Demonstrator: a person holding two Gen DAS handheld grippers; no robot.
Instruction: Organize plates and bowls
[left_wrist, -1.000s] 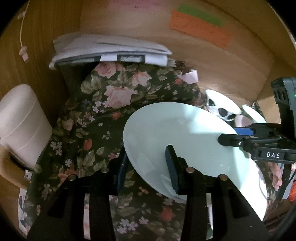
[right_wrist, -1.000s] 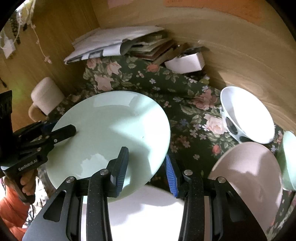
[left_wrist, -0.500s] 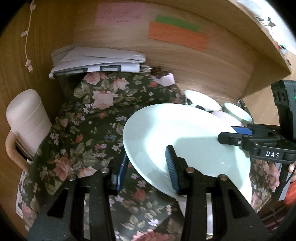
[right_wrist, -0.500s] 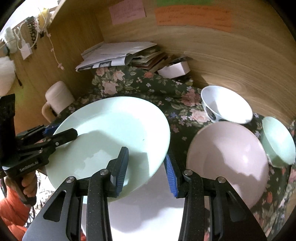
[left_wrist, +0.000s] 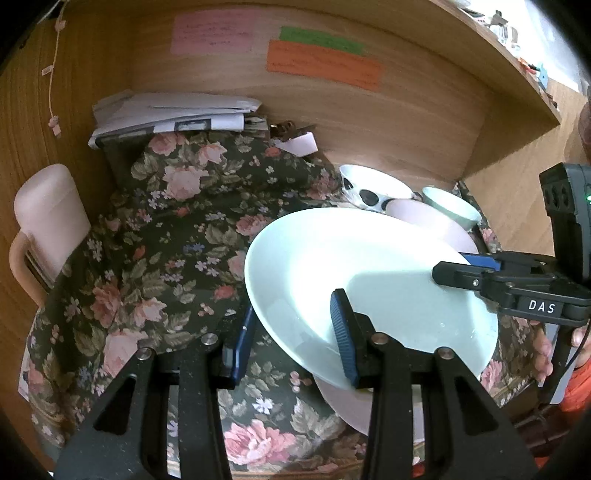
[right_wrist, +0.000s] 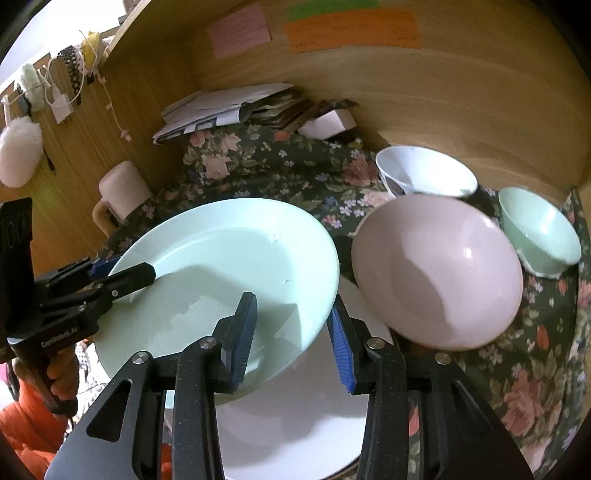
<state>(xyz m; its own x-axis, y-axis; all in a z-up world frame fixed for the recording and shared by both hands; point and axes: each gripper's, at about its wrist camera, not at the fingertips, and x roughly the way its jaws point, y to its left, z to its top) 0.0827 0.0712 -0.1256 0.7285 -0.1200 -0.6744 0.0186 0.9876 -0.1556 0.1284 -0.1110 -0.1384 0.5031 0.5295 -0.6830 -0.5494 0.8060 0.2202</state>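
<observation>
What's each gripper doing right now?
Left gripper: shut on the pale green plate.
Right gripper: shut on the same plate's opposite rim.

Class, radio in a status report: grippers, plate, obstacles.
Left hand-held gripper and right hand-held gripper both clamped on pale green plate, held above white plate. Pink bowl close beside.

Dim warm light, glare from upper right, hard shadows, fisheye-warped dark corners.
</observation>
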